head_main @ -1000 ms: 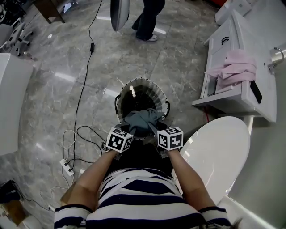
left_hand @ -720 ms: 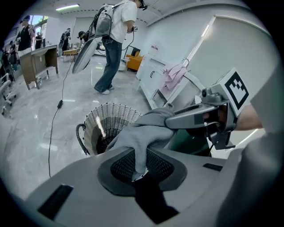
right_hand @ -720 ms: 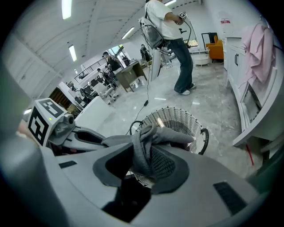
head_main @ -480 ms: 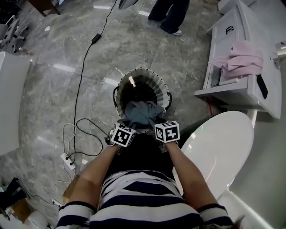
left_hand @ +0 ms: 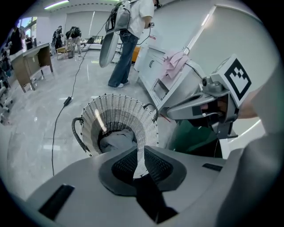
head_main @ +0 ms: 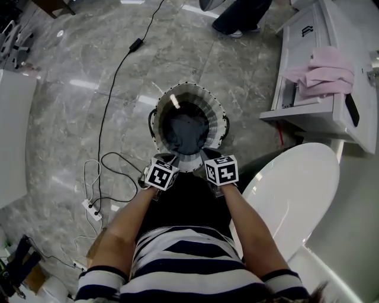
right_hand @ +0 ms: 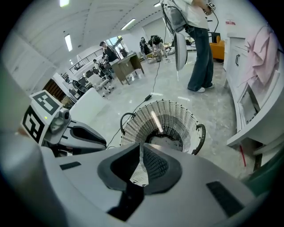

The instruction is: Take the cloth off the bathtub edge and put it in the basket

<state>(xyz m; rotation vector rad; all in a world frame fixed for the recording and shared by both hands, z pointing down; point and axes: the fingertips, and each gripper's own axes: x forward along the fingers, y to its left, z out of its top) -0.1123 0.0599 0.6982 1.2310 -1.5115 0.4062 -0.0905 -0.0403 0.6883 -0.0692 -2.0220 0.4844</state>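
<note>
A grey-blue cloth [head_main: 186, 131] lies crumpled at the bottom of the woven white basket [head_main: 189, 94] on the floor. It shows inside the basket [left_hand: 111, 111] in the left gripper view as a grey heap [left_hand: 116, 138], and in the right gripper view [right_hand: 166, 141] too. My left gripper [head_main: 170, 158] and right gripper [head_main: 208, 158] hover side by side at the basket's near rim, pointing steeply down. The jaws of both stand together with only a thin slit and nothing between them. A pink cloth [head_main: 323, 71] is draped over the white bathtub edge [head_main: 308, 112] at upper right.
A white toilet lid [head_main: 290, 195] sits just right of my right arm. Black and white cables [head_main: 112, 171] and a power strip [head_main: 90, 208] lie on the marble floor to the left. A person's legs [head_main: 240, 15] stand beyond the basket.
The grey-blue cloth, bunched over the basket's near rim between the grippers before, now lies down inside the basket. Both grippers have sunk a little toward the rim.
</note>
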